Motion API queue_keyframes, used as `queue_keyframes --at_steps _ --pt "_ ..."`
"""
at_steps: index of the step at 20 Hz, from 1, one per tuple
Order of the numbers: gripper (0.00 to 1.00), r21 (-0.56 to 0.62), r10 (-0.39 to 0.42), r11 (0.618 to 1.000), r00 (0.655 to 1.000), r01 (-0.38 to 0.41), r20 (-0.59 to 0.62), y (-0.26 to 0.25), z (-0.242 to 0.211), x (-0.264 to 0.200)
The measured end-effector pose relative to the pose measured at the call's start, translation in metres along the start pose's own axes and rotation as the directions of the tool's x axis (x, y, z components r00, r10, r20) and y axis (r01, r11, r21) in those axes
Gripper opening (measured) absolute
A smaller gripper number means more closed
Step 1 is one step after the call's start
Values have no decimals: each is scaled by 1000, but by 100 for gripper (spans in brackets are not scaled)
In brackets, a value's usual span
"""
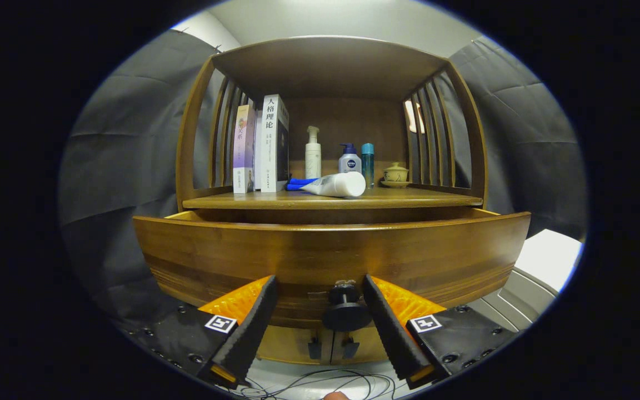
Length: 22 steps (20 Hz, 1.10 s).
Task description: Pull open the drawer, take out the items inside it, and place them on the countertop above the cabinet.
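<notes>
Wooden drawer (331, 255): pulled out below the countertop (331, 200); contents hidden behind its front. Black knob (346, 311): between the spread fingers (320, 325), untouched. On countertop: white tube (335, 185) lying flat, books (261, 145), bottles.

Two upright books (259, 145), four bottles — a pump bottle (313, 153), a squat pump bottle (349, 159), a slim teal one (368, 162), a white tube (335, 185) lying down — one lidded cup (395, 174), one drawer (331, 261), one knob (346, 308)
</notes>
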State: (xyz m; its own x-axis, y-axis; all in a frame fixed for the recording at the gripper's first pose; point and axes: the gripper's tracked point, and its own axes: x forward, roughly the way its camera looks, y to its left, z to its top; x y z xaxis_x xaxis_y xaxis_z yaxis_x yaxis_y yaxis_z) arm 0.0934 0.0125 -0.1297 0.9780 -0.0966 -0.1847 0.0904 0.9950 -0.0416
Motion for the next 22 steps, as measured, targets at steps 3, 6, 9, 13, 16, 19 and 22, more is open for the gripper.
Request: queue_keyframes --at_steps 3,6,9,13,16,19,22 --pt "97 -4 -4 1000 1000 4 4 -1 2 14" --pt "97 -12 -9 1000 1000 10 12 -2 5 28" --pt "98 -10 -4 1000 1000 4 9 -4 -2 45" --pt "98 -14 -5 1000 1000 5 24 -4 1 64" --pt "98 -16 -8 1000 999 9 37 -4 3 76" --pt "99 -1 -12 1000 999 12 42 -4 3 86" --pt "99 1 -16 1000 999 16 39 -3 5 96"
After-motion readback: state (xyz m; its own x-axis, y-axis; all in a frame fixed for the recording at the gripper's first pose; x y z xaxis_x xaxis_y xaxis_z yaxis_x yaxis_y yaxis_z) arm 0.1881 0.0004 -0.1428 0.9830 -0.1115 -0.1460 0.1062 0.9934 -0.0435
